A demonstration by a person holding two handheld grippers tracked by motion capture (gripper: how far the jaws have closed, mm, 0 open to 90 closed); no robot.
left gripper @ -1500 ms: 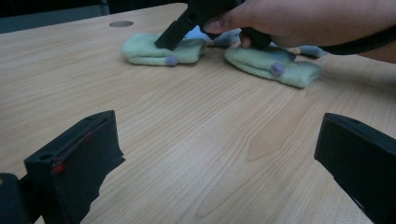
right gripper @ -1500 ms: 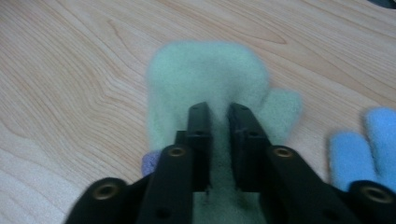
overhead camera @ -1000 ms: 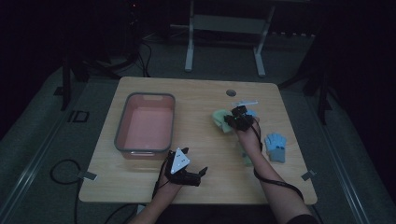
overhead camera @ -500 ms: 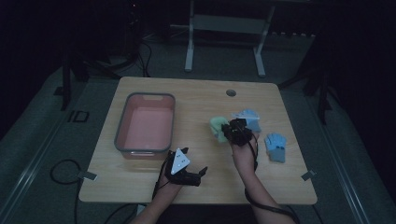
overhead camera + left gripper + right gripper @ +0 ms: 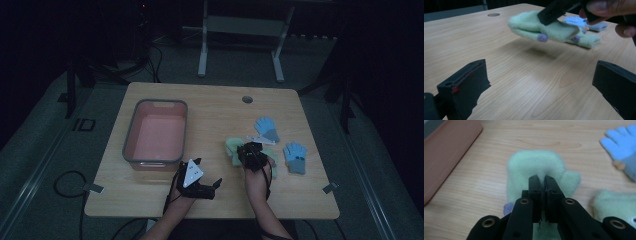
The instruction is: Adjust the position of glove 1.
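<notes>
Pale green fleece is pinched between the closed jaws of the right gripper [image 5: 543, 185]: it holds a green mitten [image 5: 536, 167] by a fold, and in the left gripper view the mitten [image 5: 554, 28] hangs just clear of the table [image 5: 506, 75], its shadow beneath it. A second green mitten [image 5: 616, 205] lies just to that gripper's right, and two blue gloves [image 5: 267, 127] [image 5: 295, 157] sit a little farther out on the same side. Well off to its left stands the pink bin [image 5: 155, 132]. The left gripper [image 5: 202, 186] waits low over the table with its jaws spread wide, holding nothing.

The step looks like carrying the mitten toward the bin. To do it well, keep the pinch firm, since only a thin fold is caught; lift enough that the trailing cuff clears the bin's rim, move level, and release only once the mitten is over the bin's middle.
</notes>
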